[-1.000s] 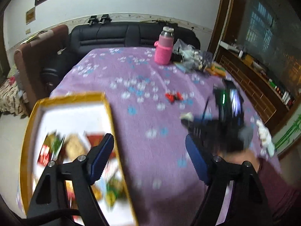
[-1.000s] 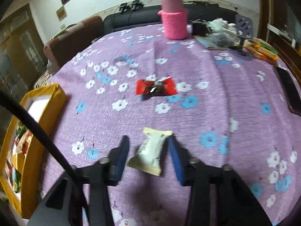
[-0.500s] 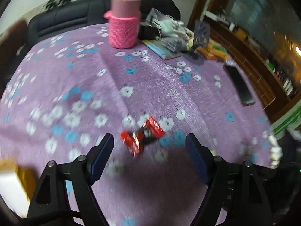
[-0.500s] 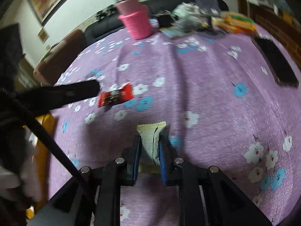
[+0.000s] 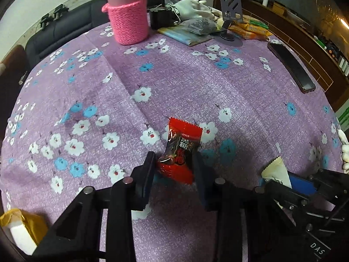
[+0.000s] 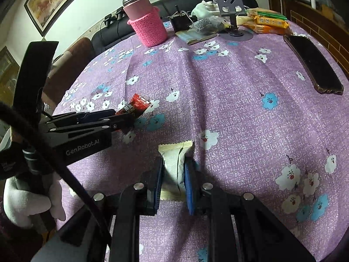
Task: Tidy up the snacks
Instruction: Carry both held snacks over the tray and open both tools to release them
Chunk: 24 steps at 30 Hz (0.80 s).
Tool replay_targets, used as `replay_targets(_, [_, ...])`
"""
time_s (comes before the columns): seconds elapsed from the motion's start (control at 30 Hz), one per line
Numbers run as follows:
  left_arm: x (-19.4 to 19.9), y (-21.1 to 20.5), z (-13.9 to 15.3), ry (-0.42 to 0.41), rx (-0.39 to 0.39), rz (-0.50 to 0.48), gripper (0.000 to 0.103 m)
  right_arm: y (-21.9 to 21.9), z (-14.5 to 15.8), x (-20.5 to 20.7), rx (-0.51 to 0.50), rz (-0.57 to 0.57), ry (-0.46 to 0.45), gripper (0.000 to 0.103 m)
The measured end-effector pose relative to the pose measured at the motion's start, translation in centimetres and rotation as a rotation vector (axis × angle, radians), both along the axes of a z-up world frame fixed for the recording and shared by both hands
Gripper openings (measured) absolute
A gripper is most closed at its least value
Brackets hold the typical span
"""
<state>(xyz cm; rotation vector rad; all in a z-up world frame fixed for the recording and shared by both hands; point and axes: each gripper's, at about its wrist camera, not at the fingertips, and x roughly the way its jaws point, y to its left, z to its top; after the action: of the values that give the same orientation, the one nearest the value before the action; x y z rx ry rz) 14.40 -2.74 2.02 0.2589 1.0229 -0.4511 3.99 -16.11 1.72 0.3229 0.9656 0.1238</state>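
The bench point(image 5: 240, 91), under a purple cloth with white and blue flowers, fills both views, and along its top edge stand a flask in a pink knitted sleeve point(image 5: 127, 19), a dark phone stand point(image 5: 231, 15) and orange biscuit packs point(image 6: 270, 23), with a black phone point(image 6: 314, 65) at the right. At lower centre of the left wrist view the left gripper point(image 5: 174, 168) has just been closing its jaws on a glossy red-and-black candy wrapper point(image 5: 181, 150) with crimped ends — its pads press both sides. At lower centre of the right wrist view the right gripper point(image 6: 173, 174) is clamped on a cream snack packet point(image 6: 174, 159) — matte, zigzag-edged.
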Motion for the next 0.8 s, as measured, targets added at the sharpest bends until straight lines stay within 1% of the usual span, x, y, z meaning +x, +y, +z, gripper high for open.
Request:
replay_targets(0.07, [-0.4, 0.1, 0.3, -0.006, -0.009, 0.003, 0.032, 0.1, 0.0, 0.0, -0.008, 0.001, -0.003, 0.018])
replay_targets(0.2, [-1.8, 0.4, 1.6, -0.029, -0.030, 0.003, 0.030, 0.1, 0.0, 0.0, -0.001, 0.006, -0.003, 0.018])
replay_targets(0.3, [-3.5, 0.4, 2.4, -0.034, -0.024, -0.016, 0.029, 0.2, 0.0, 0.0, 0.019, 0.015, -0.002, 0.018])
replay_targets(0.37, [-4.4, 0.1, 2.4, -0.043, 0.005, -0.027, 0.030, 0.1, 0.1, 0.0, 0.031, 0.015, -0.001, 0.018])
replay_targets(0.4, [-4.7, 0.0, 2.3, -0.054, 0.016, -0.030, 0.032, 0.0, 0.1, -0.1, 0.038, 0.012, -0.002, 0.018])
replay_targets(0.43, [-4.9, -0.2, 2.2, -0.063, 0.024, -0.038, 0.037, 0.0, 0.1, -0.1, 0.041, 0.010, -0.003, 0.018])
replay_targets(0.47, [-5.0, -0.4, 2.0, -0.065, 0.035, -0.045, 0.046, -0.1, 0.2, -0.2, 0.047, 0.006, -0.004, 0.018])
replay_targets(0.5, [-5.0, -0.4, 1.8, -0.071, 0.045, -0.044, 0.052, -0.2, 0.2, -0.2, 0.053, 0.003, -0.005, 0.018])
replay_targets(0.53, [-5.0, -0.5, 1.5, -0.080, 0.057, -0.043, 0.061, -0.3, 0.3, -0.3, 0.059, 0.001, -0.006, 0.018])
replay_targets(0.57, [-5.0, -0.7, 1.2, -0.085, 0.064, -0.050, 0.068, -0.4, 0.3, -0.3, 0.063, -0.001, -0.006, 0.018])
replay_targets(0.67, [-4.9, -1.2, 0.5, -0.072, 0.070, -0.069, 0.068, -0.6, 0.1, -0.2, 0.067, -0.012, 0.004, 0.018])
replay_targets(0.73, [-4.8, -1.4, 0.0, -0.051, 0.051, -0.090, 0.068, -1.0, 0.0, -0.1, 0.078, -0.023, 0.015, 0.018])
replay_targets(0.8, [-5.0, -1.8, -0.6, -0.042, 0.066, -0.098, 0.068, -1.2, 0.0, -0.1, 0.092, -0.029, 0.018, 0.018])
